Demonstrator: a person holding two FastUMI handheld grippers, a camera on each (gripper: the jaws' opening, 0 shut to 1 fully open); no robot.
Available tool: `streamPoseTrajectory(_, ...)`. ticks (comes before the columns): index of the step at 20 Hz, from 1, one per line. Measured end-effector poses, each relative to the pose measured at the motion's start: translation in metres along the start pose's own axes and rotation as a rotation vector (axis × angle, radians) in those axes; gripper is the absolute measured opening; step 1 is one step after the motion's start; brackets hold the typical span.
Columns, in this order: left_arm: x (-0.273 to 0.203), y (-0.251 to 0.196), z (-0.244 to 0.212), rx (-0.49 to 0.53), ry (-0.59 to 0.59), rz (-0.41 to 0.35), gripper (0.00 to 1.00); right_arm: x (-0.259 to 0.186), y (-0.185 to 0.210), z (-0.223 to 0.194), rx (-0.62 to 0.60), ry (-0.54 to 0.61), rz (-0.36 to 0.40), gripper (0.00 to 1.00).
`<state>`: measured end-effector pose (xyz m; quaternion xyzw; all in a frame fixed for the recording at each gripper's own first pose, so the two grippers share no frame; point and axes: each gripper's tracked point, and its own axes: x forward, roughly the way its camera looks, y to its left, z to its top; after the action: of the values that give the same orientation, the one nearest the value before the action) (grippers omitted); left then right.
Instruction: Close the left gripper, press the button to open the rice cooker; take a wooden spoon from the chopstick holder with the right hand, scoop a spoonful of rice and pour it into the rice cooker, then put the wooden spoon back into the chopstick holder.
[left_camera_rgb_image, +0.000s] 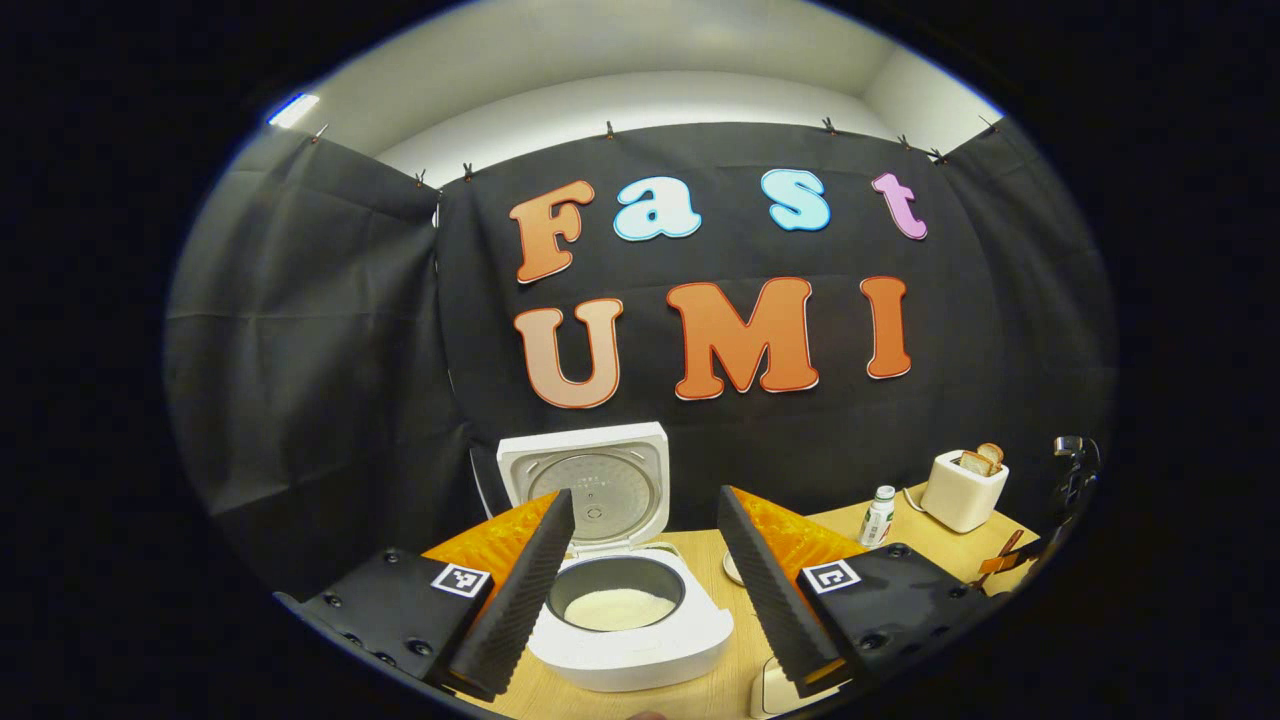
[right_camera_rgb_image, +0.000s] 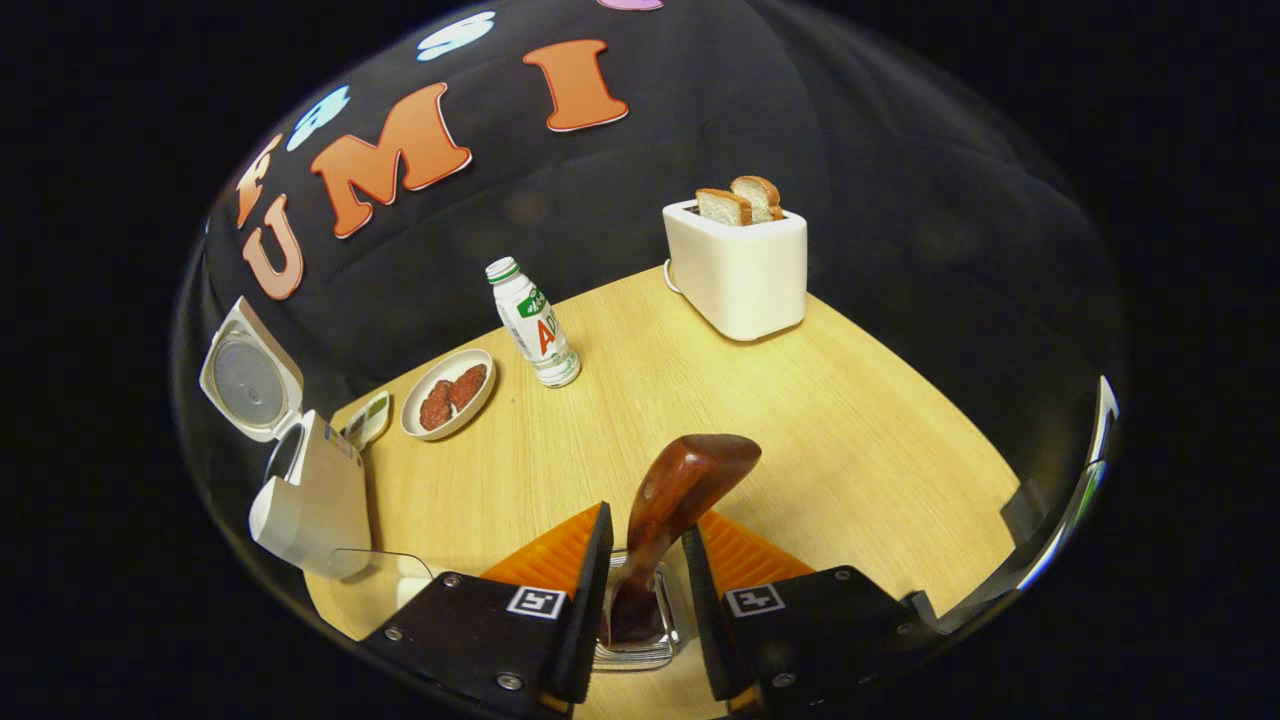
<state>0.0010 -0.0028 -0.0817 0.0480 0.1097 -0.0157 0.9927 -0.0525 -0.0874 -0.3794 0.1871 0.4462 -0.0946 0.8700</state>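
Observation:
The white rice cooker (left_camera_rgb_image: 700, 640) stands just ahead of my left gripper (left_camera_rgb_image: 645, 495) with its lid (left_camera_rgb_image: 590, 480) raised. White rice (left_camera_rgb_image: 620, 607) lies in the pot. The left gripper is open wide, with nothing between its fingers. In the right gripper view the cooker (right_camera_rgb_image: 310, 500) sits at the far left of the table. My right gripper (right_camera_rgb_image: 647, 520) is shut on the brown wooden spoon (right_camera_rgb_image: 690, 470). The spoon leans right, and its lower end stands in the metal chopstick holder (right_camera_rgb_image: 672, 612) below the fingers.
A white toaster (right_camera_rgb_image: 740, 270) with two bread slices stands at the back of the wooden table (right_camera_rgb_image: 800, 430). A small white bottle (right_camera_rgb_image: 530, 325) and a plate (right_camera_rgb_image: 418, 420) of brown pieces sit nearer the cooker. A clear container (right_camera_rgb_image: 385, 570) is by the table's near left edge.

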Motion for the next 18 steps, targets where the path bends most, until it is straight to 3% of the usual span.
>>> streamPoseTrajectory(3, 0.001, 0.002, -0.003, -0.009, 0.005, 0.002, 0.98, -0.003, -0.002, -0.002, 0.061, -0.01, 0.007, 0.21)
streamPoseTrajectory(7, 0.005, 0.001, -0.005, -0.011, 0.006, -0.008, 0.94, -0.017, -0.001, -0.009, 0.082, -0.059, 0.02, 0.17)
streamPoseTrajectory(10, 0.008, 0.001, -0.007, -0.02, 0.008, -0.011, 0.98, -0.025, 0.0, -0.013, 0.077, -0.092, 0.021, 0.17)
streamPoseTrajectory(18, 0.008, 0.022, -0.006, -0.033, -0.002, 0.01, 0.94, -0.056, 0.011, 0.016, 0.057, -0.144, -0.043, 0.1)
